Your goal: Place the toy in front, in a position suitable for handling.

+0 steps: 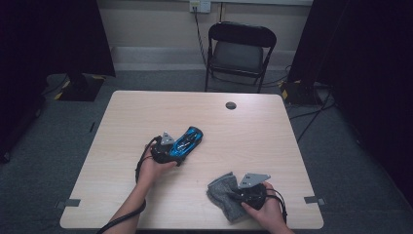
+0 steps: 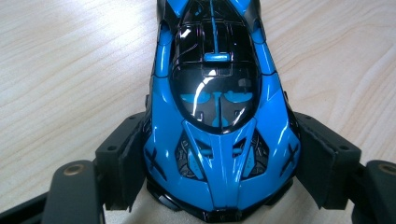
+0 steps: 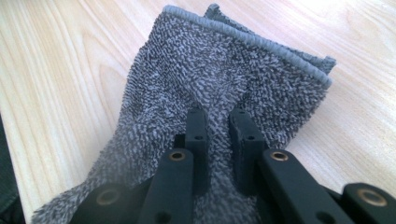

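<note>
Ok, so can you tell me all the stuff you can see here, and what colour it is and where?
toy car: one, blue and black, on the table left of middle, between the left gripper's jaws
cloth: one, grey, fluffy, near the table's front edge, pinched by the right gripper
table: one, light wood, middle of the room
table hole: one, dark, round, near the far edge
folding chair: one, black, behind the table
wall socket: one, white, behind the chair
left gripper: one, black, shut on the car's sides
right gripper: one, black, shut on the cloth
</note>
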Motion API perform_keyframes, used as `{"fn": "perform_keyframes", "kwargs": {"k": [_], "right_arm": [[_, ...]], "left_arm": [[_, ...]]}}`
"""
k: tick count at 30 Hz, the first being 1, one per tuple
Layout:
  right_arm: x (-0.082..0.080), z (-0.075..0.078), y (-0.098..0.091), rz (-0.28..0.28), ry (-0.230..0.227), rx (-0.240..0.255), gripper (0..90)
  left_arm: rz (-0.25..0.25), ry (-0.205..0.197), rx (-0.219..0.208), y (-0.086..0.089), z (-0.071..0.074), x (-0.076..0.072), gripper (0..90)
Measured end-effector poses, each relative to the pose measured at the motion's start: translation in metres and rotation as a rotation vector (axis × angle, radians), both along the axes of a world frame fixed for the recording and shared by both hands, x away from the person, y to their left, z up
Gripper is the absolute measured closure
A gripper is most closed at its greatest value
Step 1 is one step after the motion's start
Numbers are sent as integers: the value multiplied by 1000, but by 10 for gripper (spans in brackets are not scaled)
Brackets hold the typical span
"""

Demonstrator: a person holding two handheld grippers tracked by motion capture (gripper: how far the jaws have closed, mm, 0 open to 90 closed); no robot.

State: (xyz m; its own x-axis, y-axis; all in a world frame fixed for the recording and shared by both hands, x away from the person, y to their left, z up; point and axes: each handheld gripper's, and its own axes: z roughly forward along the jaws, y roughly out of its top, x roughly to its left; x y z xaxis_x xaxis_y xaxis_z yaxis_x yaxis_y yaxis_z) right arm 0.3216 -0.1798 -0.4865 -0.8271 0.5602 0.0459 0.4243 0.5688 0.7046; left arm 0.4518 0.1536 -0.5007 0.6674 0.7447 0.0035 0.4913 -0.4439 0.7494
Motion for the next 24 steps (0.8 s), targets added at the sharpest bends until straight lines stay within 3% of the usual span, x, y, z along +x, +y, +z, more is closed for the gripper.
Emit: {"fn": "perform_keyframes", "kwargs": {"k": [4, 12, 17, 19, 21, 24], "right_arm": [[3, 4, 1, 11, -40, -22, 794], [25, 11, 2, 11, -67, 24, 793], [39, 15, 8, 35, -98, 2, 781], [48, 14, 11, 44, -118, -14, 744], [52, 13, 11, 26, -102, 9, 704], [50, 9, 11, 11, -101, -10, 587]], "left_arm": [[0, 0, 0, 0, 0, 0, 256], [0, 0, 0, 0, 0, 0, 256], [0, 0, 1, 0, 0, 0, 256], [0, 0, 0, 0, 0, 0, 256], [0, 0, 0, 0, 0, 0, 256], [0, 0, 0, 0, 0, 0, 256]]}}
